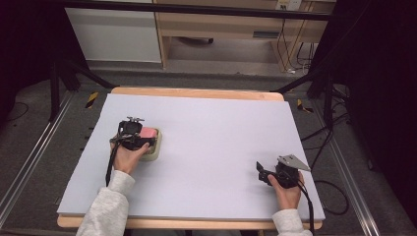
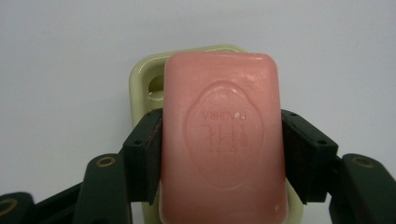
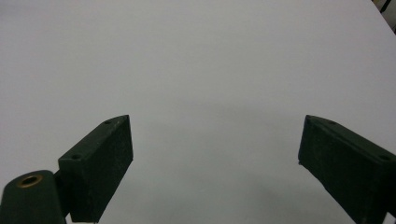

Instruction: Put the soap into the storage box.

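Note:
A pink bar of soap (image 2: 223, 140) with an embossed oval stamp is clamped by its long sides between the black jaws of my left gripper (image 2: 222, 154). It hangs just over a pale green soap dish (image 2: 142, 79), whether touching it I cannot tell. In the high view the left gripper (image 1: 142, 139) sits at the table's left with the soap (image 1: 149, 132) over the dish (image 1: 153, 153). My right gripper (image 1: 261, 173) rests near the front right of the table. Its jaws (image 3: 215, 158) stand wide apart over bare surface with nothing between them.
The table is covered by a pale lilac sheet (image 1: 206, 142) with a wooden rim (image 1: 196, 92) at the back. Black frame legs (image 1: 64, 73) and cables (image 1: 329, 128) stand on the floor around the table.

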A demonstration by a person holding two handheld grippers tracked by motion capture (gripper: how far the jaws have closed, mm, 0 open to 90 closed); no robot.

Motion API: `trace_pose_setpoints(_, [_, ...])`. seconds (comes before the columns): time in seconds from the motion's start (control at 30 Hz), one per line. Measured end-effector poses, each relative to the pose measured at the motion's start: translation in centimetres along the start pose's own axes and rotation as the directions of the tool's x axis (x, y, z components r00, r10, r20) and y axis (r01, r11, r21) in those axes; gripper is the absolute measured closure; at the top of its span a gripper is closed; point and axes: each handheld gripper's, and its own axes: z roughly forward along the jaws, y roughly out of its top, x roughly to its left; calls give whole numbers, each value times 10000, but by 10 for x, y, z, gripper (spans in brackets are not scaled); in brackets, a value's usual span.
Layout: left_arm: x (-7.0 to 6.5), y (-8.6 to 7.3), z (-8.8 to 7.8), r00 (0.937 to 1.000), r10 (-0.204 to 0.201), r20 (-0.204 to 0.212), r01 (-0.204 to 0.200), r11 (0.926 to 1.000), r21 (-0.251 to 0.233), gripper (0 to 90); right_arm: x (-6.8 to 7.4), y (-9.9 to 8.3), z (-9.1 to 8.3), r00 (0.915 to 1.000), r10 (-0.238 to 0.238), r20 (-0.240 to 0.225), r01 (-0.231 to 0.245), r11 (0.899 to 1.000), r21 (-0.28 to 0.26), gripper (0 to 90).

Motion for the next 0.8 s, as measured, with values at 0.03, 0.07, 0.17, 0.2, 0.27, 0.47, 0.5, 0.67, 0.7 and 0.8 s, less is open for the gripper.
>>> trace_pose_setpoints(0.03, [0,0,1,10000,-14,10,14,10000,-6,372,0,0,0,10000,0,0,0,10000,0,103])
trace_pose_setpoints(0.07, [0,0,1,10000,-16,1,16,10000,14,373,0,0,0,10000,-6,-2,6,10000,-2,103])
trace_pose_setpoints(0.17, [1,-1,2,10000,-56,-6,56,10000,35,373,0,0,0,10000,-18,5,18,10000,3,103])
trace_pose_setpoints(0.2, [2,-2,2,10000,-88,-6,88,10000,43,373,0,0,0,10000,-16,7,16,10000,4,103])
trace_pose_setpoints(0.27, [2,-3,3,9999,-101,-12,101,9999,69,372,0,0,0,10000,-18,7,18,10000,9,103])
trace_pose_setpoints(0.47, [1,-4,6,9999,-133,13,132,9998,125,373,0,0,0,10000,-3,-3,3,10000,22,103])
trace_pose_setpoints(0.5, [1,-4,6,9999,-136,12,136,9998,141,373,0,0,0,10000,-11,-10,11,10000,3,103])
trace_pose_setpoints(0.67, [2,-5,8,9999,-131,-51,132,9996,230,372,0,0,0,10000,-18,16,18,10000,0,103])
trace_pose_setpoints(0.7, [1,-5,9,9999,-130,-66,131,9996,231,373,0,0,0,10000,-17,6,17,10000,1,103])
trace_pose_setpoints(0.8, [1,-6,11,9999,-114,-70,116,9995,285,373,0,0,0,10000,-15,11,15,10000,18,103])
